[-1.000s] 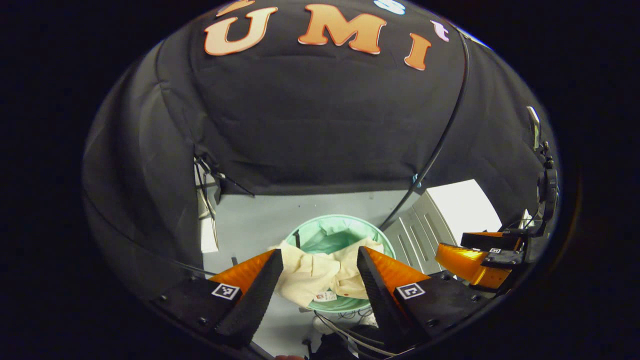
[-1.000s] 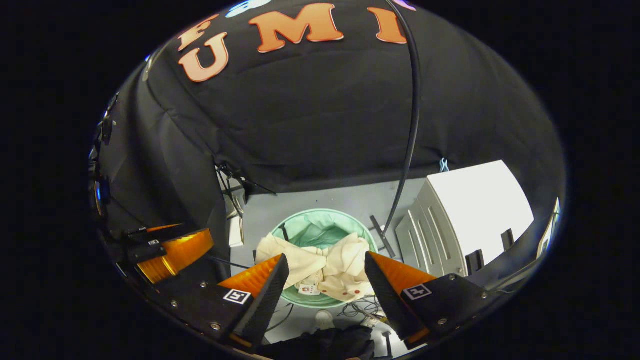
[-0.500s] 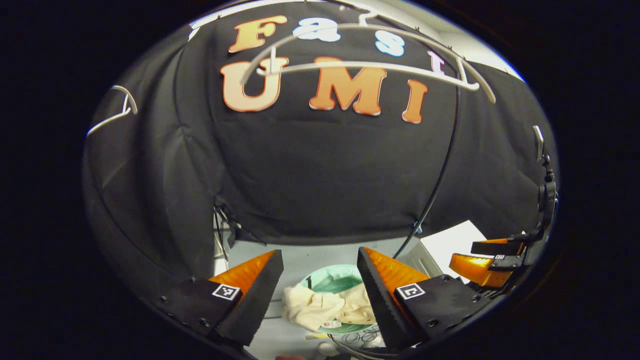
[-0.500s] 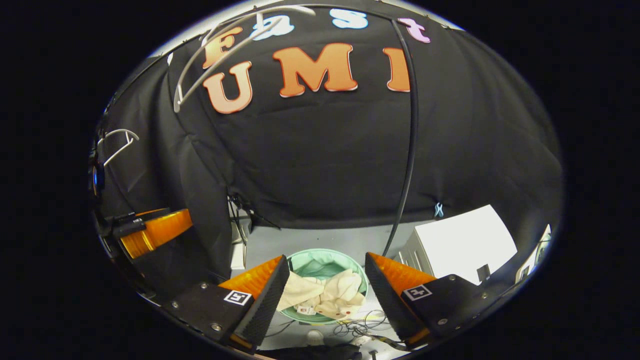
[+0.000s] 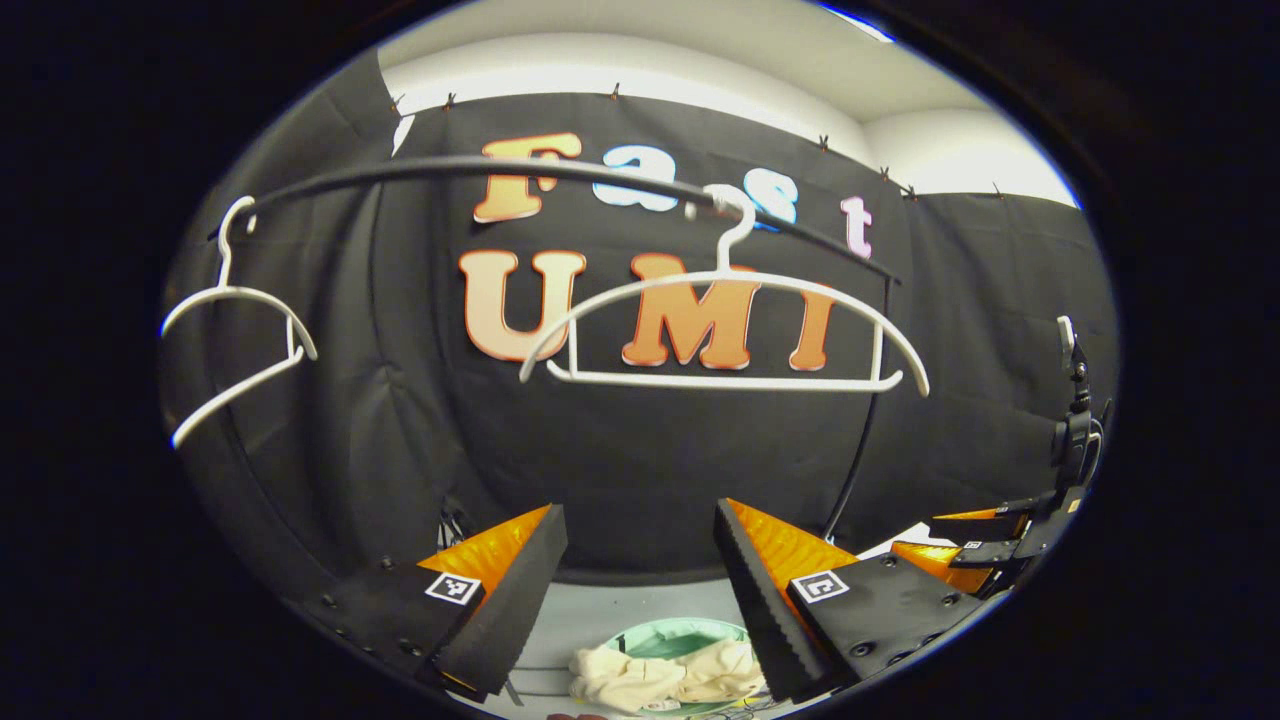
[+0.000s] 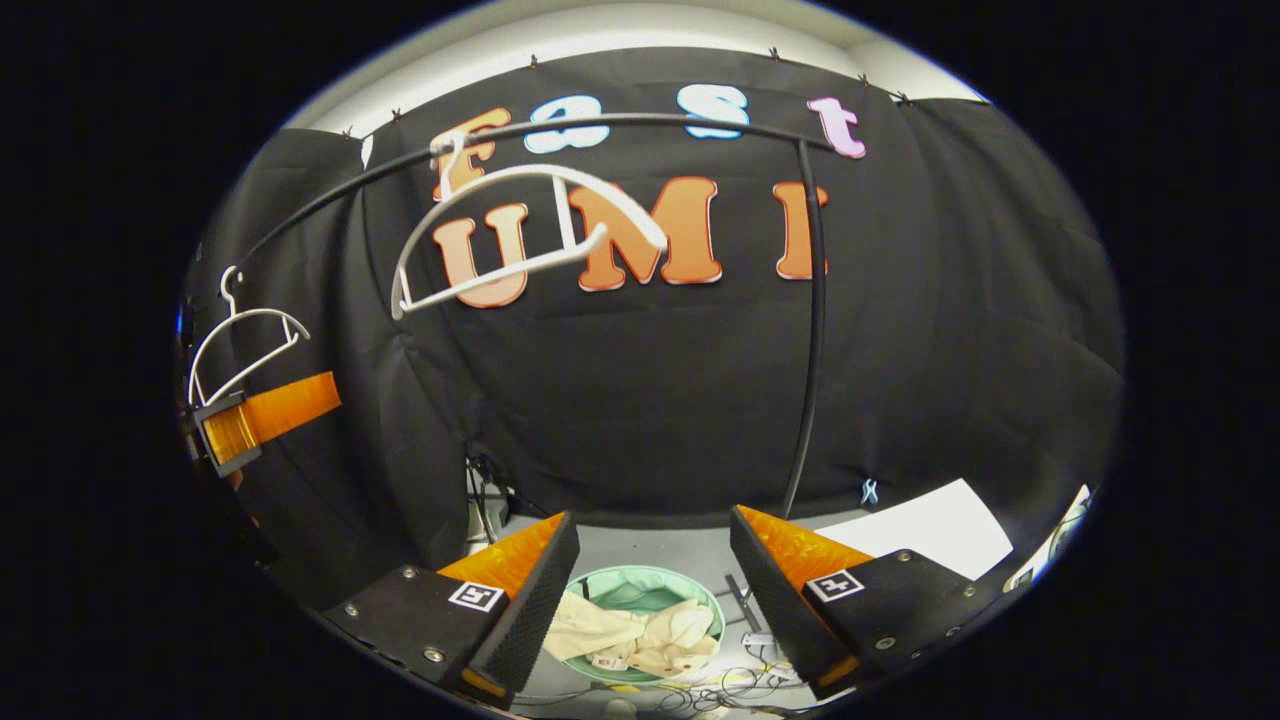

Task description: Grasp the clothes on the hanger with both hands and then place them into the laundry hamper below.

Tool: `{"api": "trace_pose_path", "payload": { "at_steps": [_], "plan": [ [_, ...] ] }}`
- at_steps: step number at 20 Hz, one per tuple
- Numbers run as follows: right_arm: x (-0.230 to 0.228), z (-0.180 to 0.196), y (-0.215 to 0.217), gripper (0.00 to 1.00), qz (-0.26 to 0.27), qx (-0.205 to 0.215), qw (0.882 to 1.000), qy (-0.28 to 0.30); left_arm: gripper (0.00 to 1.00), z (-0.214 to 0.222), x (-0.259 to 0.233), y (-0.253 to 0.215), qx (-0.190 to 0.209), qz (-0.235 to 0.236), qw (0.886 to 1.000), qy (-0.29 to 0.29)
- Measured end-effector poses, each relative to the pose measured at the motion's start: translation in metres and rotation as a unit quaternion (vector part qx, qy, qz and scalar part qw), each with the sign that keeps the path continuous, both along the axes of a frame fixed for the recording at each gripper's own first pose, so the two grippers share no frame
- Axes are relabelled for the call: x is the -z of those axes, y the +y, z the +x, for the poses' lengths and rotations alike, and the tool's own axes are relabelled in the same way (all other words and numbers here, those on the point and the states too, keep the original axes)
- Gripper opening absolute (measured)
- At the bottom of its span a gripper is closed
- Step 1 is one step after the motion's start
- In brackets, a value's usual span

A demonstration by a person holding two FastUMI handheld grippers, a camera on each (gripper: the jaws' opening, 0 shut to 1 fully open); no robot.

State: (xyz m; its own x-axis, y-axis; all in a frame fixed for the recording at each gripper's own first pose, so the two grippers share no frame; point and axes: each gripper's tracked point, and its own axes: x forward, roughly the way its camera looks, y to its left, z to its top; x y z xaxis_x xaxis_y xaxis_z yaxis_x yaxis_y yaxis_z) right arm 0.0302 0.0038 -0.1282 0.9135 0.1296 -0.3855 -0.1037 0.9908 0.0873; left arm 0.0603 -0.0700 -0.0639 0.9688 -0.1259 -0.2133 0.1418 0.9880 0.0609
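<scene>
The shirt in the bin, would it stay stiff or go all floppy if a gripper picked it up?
Probably floppy: the shirt lies crumpled in folds and droops over the rim of the hamper. It likely weighs little, being thin cloth. One pinch would probably lift just a corner, the rest dangling.

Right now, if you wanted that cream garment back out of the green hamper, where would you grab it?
Probably from straight above, pinching the bunched fold at the middle of the garment. It lies crumpled over the near rim of the hamper, so a raised ridge of cloth faces up. Both tools hang open, well above it.
</scene>
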Motion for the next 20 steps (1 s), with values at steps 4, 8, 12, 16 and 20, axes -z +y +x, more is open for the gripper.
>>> {"api": "trace_pose_path", "payload": {
  "at_steps": [4, 8, 12, 16, 20],
  "plan": [
    [-0.049, -0.006, -0.001, 0.94, -0.006, 0.004, 0.999, -0.052, 0.95, -0.006, -0.055, 0.001, -0.009, -0.007, 0.998, -0.067],
    [-0.083, -0.017, -0.009, 0.94, -0.008, 0.013, 0.996, -0.089, 0.94, -0.018, -0.100, 0.001, -0.003, -0.013, 0.993, -0.117],
    [-0.109, -0.020, -0.012, 0.94, -0.004, 0.018, 0.993, -0.114, 0.93, -0.028, -0.132, 0.002, -0.004, -0.023, 0.988, -0.151],
    [-0.128, -0.027, -0.016, 0.94, -0.007, 0.024, 0.991, -0.134, 0.96, -0.030, -0.146, 0.009, -0.014, -0.027, 0.985, -0.170],
    [-0.145, -0.034, -0.017, 0.93, 0.017, 0.027, 0.988, -0.151, 1.00, -0.032, -0.139, 0.016, -0.027, -0.033, 0.985, -0.167]
  ]
}}
